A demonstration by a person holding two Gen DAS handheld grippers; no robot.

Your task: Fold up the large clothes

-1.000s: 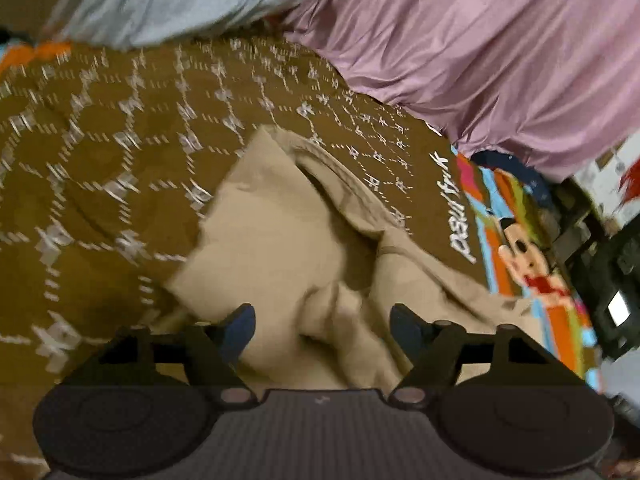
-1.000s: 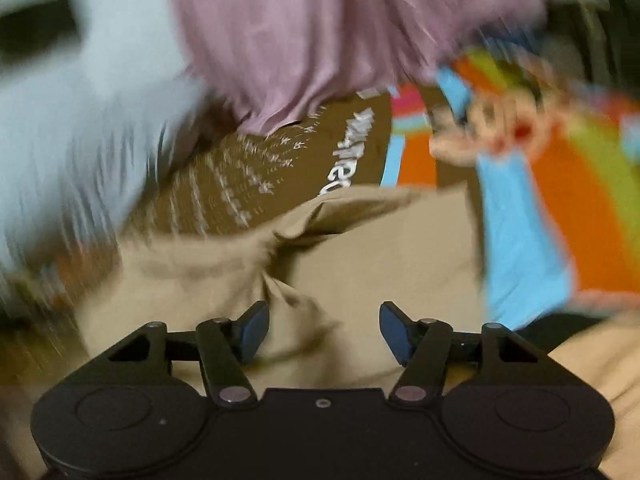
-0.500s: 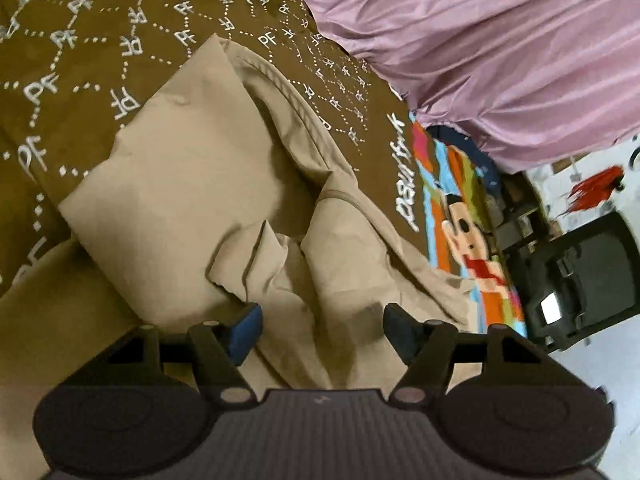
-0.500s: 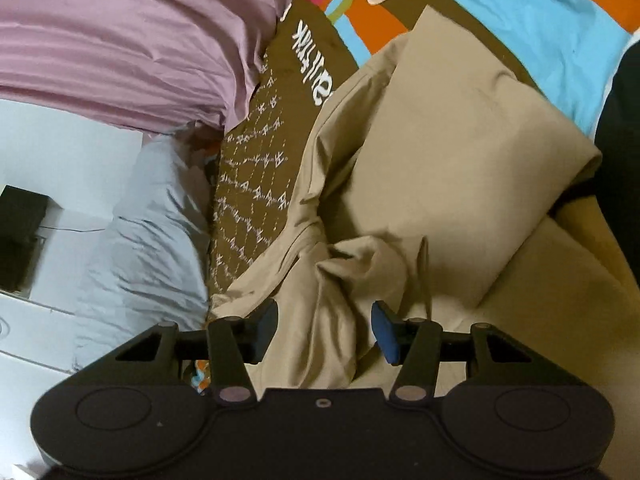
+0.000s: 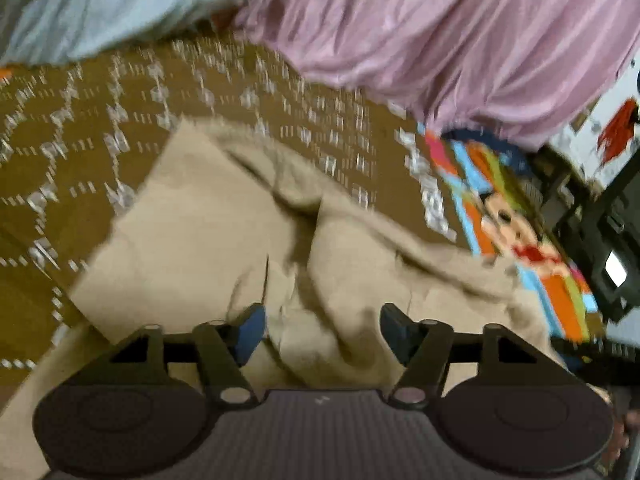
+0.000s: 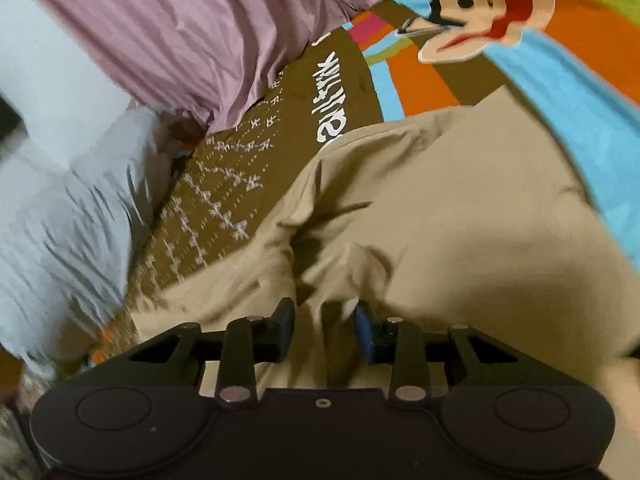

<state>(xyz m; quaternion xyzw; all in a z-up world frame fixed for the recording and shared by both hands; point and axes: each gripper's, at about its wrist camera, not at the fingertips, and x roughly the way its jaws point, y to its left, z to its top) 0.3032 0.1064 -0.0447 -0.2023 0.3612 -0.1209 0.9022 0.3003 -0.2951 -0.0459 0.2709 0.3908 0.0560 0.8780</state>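
Left wrist view, blurred: a tan garment is seen crumpled on a brown patterned bedspread, with a mauve sheet and a pale blue pillow behind. The left gripper is held with fingers wide apart and opening, a bunched fold lying loose between them. Right wrist view: the right gripper is noted closing, a ridge of the tan garment gathered between its pads; firm pressure cannot be confirmed. A cartoon print is seen beyond.

Place: a bedroom in a home
Evidence: bed with brown patterned cover, cartoon bedspread, pink sheet, pale pillow
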